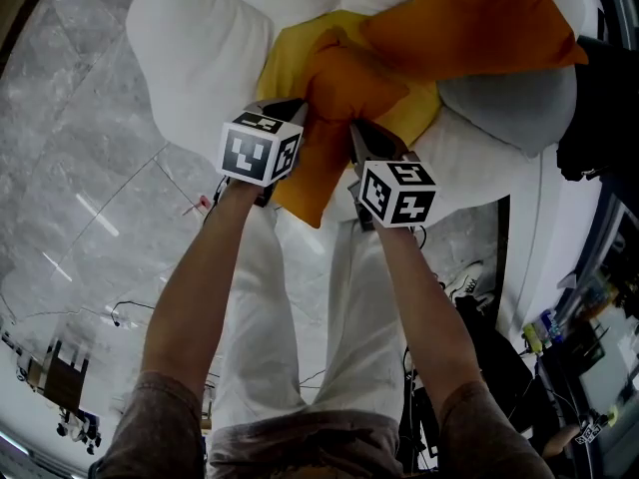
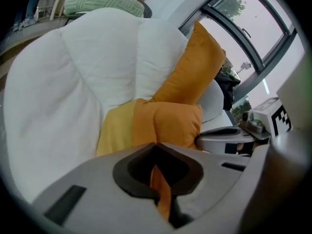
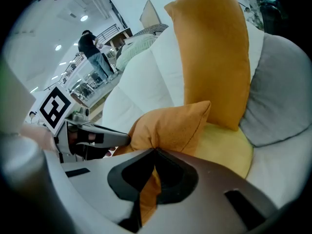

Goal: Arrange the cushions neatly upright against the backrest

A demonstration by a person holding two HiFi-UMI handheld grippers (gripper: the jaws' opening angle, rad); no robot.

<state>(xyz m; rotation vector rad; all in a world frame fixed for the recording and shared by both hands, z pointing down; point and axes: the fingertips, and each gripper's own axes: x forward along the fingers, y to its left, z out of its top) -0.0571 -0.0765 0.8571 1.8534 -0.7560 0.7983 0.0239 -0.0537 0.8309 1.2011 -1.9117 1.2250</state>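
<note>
A small orange cushion lies on a yellow cushion on the seat of a white padded sofa. My left gripper is shut on the near left edge of the small orange cushion, with orange fabric pinched between its jaws. My right gripper is shut on the same cushion at its near right edge. Behind it, a larger orange cushion stands upright against the backrest. A grey cushion leans beside it on the right.
Grey marble floor lies to the left of the sofa. A dark object sits at the sofa's right end, and shoes lie on the floor below it. A green knitted cushion shows beyond the backrest. A person stands far off.
</note>
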